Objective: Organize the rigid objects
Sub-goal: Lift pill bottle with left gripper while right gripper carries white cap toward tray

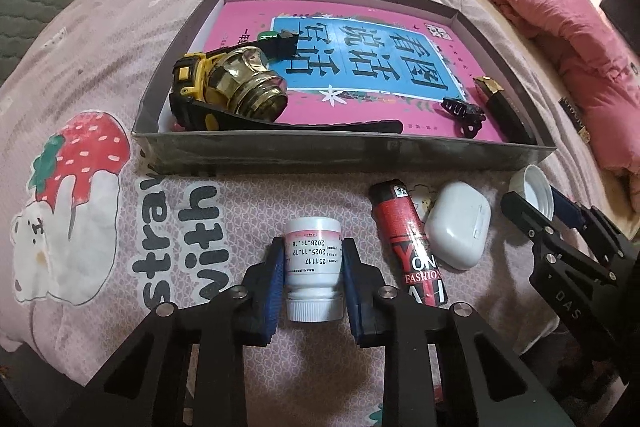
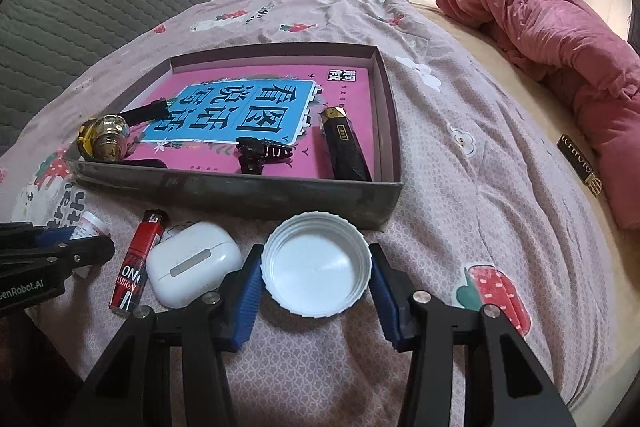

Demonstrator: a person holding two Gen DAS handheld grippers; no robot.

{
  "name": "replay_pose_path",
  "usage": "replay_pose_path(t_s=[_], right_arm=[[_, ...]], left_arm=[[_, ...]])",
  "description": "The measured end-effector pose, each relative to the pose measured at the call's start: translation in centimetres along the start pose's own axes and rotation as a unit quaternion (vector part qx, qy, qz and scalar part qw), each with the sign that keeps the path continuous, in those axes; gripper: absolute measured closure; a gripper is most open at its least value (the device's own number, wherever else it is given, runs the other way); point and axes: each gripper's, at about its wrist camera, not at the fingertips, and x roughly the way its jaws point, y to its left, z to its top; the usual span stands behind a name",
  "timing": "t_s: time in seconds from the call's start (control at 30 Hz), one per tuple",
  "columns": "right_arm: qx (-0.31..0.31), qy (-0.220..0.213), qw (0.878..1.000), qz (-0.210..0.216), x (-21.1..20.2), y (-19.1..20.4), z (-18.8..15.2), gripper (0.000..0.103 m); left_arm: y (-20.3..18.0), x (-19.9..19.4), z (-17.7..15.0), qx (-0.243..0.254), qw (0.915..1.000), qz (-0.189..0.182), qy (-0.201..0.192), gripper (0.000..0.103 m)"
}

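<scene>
On the bed, in front of the tray's [image 1: 344,151] near wall, the left gripper [image 1: 313,281] clamps a small white bottle [image 1: 313,267] lying on the strawberry-print sheet [image 1: 100,163]. Just right lie a red lighter [image 1: 406,243] and a white earbud case [image 1: 458,225], side by side. Farthest right, by the tray's near-right corner, the right gripper [image 2: 316,277] holds an upturned white cap [image 2: 316,263] between its pads.

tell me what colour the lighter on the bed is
Red and black lighter, clearest in the left wrist view.
</scene>
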Motion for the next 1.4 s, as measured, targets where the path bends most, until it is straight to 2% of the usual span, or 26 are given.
replay_pose_path(t_s=[0.33,0.7,1.4], right_arm=[[0.004,-0.007,1.000,0.012,-1.1,-0.2,-0.1,0.053],[-0.013,-0.027,0.999,0.016,-2.8,0.8,-0.1,0.053],[-0.032,-0.066,0.997,0.033,-4.9,2.4,2.1,0.053]], left_arm=[[0.1,-1.9,-0.5,0.004,0.9997,-0.022,-0.014,0.076],[0.2,-3.5,-0.5,0.007,0.9993,-0.013,-0.035,0.076],[-0.3,-5.2,1.2,0.006,0.9966,-0.026,-0.078,0.076]])
